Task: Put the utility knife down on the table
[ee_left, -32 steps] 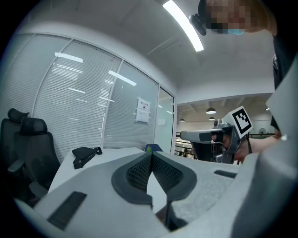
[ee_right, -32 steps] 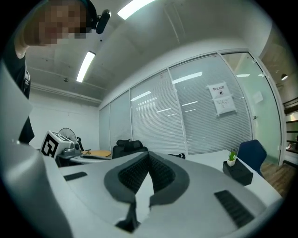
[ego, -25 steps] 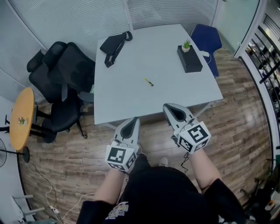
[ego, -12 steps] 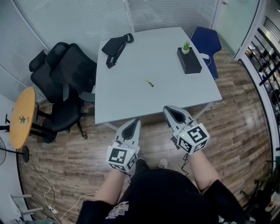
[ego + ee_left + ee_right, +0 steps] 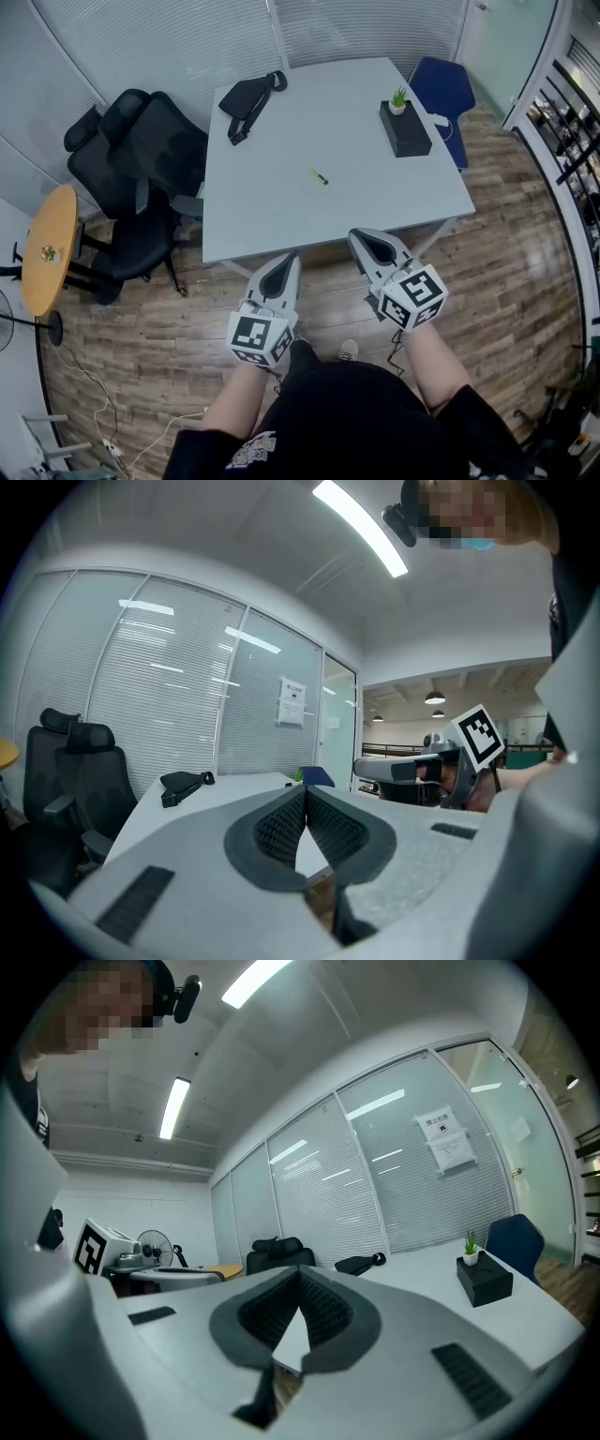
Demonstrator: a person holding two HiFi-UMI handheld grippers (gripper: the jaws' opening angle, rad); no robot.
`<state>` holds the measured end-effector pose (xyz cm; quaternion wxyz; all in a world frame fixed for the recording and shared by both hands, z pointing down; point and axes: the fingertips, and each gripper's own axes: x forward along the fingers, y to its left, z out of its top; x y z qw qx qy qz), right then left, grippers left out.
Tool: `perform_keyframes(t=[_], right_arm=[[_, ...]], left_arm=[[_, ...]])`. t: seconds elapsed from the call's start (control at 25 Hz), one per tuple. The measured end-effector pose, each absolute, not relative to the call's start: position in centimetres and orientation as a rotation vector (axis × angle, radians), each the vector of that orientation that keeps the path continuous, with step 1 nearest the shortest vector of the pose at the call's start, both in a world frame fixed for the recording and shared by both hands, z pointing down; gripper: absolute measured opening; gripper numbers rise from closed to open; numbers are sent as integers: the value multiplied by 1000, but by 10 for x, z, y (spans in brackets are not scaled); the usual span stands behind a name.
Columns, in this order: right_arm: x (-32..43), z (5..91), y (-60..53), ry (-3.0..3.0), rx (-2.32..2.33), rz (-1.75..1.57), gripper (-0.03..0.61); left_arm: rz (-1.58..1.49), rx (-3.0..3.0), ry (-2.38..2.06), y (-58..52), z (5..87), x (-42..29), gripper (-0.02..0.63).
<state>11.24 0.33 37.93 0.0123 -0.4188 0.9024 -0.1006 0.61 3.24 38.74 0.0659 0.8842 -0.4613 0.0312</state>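
A small yellow utility knife (image 5: 320,176) lies alone near the middle of the white table (image 5: 281,216). Both grippers hang in front of the table's near edge, above the wooden floor. My left gripper (image 5: 288,258) is shut with nothing in it; in the left gripper view its ribbed pads meet at the tips (image 5: 306,791). My right gripper (image 5: 360,236) is shut and empty too, pads touching (image 5: 299,1277). Neither gripper is close to the knife.
A black pouch (image 5: 246,98) lies at the table's far left corner, and a black box (image 5: 405,127) with a small potted plant (image 5: 400,97) at the far right. Black office chairs (image 5: 141,178) stand to the left, a blue chair (image 5: 441,89) at the far right, a round wooden table (image 5: 47,251) further left.
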Motion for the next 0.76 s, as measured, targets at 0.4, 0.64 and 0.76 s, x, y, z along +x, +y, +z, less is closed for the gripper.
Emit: perform_keyframes(t=[0.4,0.64,0.76], right_arm=[[121,381,8,2812,-1290,-331,3],[121,384,8,2811,-1285,-343,3],[121,385,7,2808,-1284,-347,3]], left_arm=[[85,2658,-1409,35,386,15,6],[84,2659,-1410,34,385,16,6],[83,2655,-1411,33,387,16,6]])
